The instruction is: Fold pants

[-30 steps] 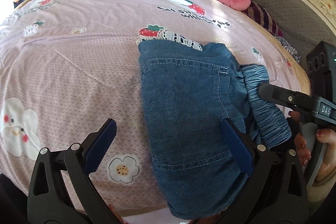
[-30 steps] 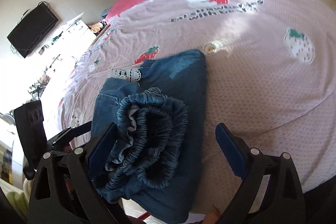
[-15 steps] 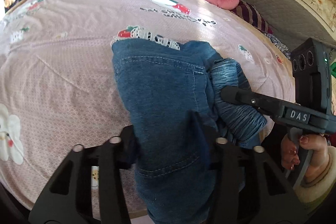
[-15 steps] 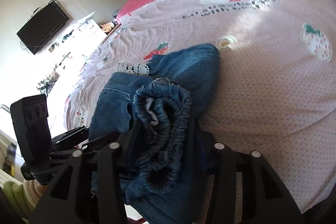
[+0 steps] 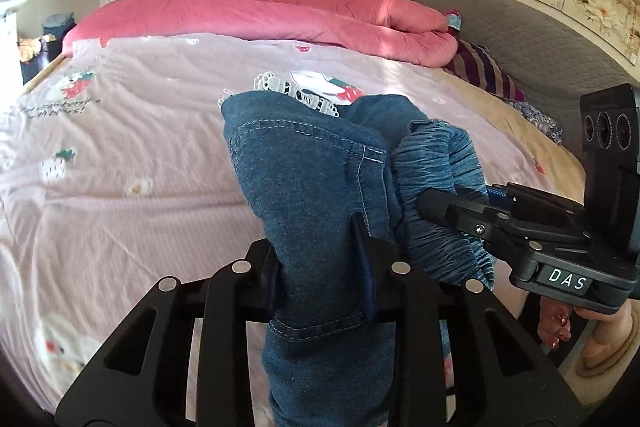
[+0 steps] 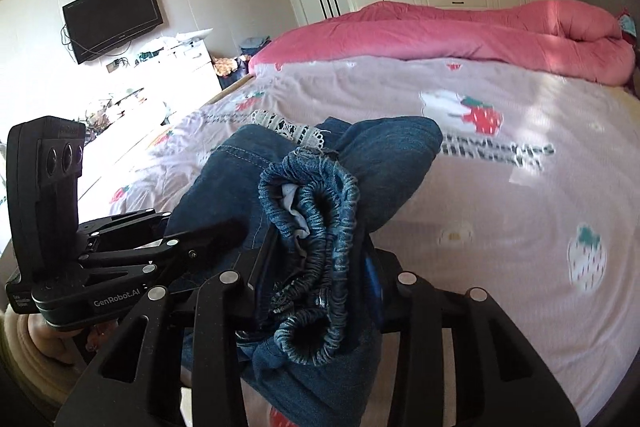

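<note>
Folded blue denim pants (image 5: 316, 187) hang lifted above the bed, their lace trim (image 5: 304, 95) at the far end. In the left wrist view my left gripper (image 5: 320, 259) pinches the flat pocket side of the bundle, its jaws still closing with the pads pressing the denim. To its right, my right gripper (image 5: 448, 207) clamps the gathered elastic waistband (image 5: 440, 163). In the right wrist view the right gripper (image 6: 320, 267) is shut on that rolled waistband (image 6: 320, 195), and the left gripper (image 6: 224, 231) comes in from the left onto the pants (image 6: 384, 155).
A pink printed bedsheet (image 5: 120, 167) lies below, with a rolled pink quilt (image 5: 280, 11) along the far side. A grey headboard (image 5: 520, 39) and a striped pillow (image 5: 480, 75) stand at the right. A person's hand (image 5: 556, 323) holds the right gripper. A wall TV (image 6: 112, 19) hangs at the left.
Both grippers went from wide open around the pants to shut on them. Both then rose, lifting the folded bundle off the bedsheet, and the views tilted up toward the room.
</note>
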The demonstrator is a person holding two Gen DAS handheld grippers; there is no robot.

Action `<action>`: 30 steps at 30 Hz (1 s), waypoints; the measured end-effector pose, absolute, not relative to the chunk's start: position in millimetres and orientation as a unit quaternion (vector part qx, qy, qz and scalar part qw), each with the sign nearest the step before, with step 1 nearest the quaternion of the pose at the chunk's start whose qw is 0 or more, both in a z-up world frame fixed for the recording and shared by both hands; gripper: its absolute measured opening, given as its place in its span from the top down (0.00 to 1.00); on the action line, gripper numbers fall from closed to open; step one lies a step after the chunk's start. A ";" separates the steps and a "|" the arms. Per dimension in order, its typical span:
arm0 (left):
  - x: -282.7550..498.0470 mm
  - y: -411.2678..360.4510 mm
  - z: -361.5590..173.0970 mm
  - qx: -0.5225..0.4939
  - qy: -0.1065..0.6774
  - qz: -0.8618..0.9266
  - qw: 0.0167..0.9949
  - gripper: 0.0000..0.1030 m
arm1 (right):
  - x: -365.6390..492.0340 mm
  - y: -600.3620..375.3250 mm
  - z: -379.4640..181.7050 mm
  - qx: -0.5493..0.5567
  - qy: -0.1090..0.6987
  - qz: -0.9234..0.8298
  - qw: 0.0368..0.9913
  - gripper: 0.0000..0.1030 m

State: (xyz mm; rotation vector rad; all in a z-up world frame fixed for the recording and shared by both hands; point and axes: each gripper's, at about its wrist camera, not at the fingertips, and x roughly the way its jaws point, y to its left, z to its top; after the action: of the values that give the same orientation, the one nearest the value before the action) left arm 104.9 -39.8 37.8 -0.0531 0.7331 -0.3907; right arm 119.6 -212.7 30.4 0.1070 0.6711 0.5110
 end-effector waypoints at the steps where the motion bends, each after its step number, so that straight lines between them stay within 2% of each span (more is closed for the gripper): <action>1: 110.7 -38.9 38.5 -0.025 0.357 -0.187 0.915 0.79 | 130.0 -211.4 30.6 0.050 0.326 0.245 0.912 0.65; 7: 154.0 -43.3 32.6 -0.016 0.364 -0.166 0.916 0.79 | 172.7 -205.6 22.0 0.040 0.338 0.226 0.913 0.65; 14: 181.8 -44.2 -8.6 -0.016 0.412 -0.142 0.900 0.76 | 210.6 -210.4 -25.5 0.072 0.415 0.197 0.885 0.63; 17: 183.0 -40.0 -26.3 -0.011 0.424 -0.129 0.896 0.70 | 214.9 -222.9 -41.6 0.114 0.424 0.198 0.876 0.60; 21: 183.6 -28.1 -33.7 -0.043 0.429 -0.135 0.892 0.60 | 210.5 -226.4 -41.9 0.115 0.419 0.199 0.879 0.55; 27: 179.5 -25.2 -33.8 -0.048 0.421 -0.134 0.896 0.54 | 205.7 -233.5 -43.2 0.129 0.412 0.195 0.881 0.49; 30: 178.1 -24.5 -33.0 -0.039 0.417 -0.126 0.899 0.44 | 206.5 -237.9 -44.7 0.142 0.414 0.187 0.880 0.42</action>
State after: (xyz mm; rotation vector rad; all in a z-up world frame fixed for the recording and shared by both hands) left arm 178.1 -24.5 -33.0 -0.0812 0.8637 -0.2599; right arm 206.5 -237.9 -44.7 0.2951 0.8627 0.3894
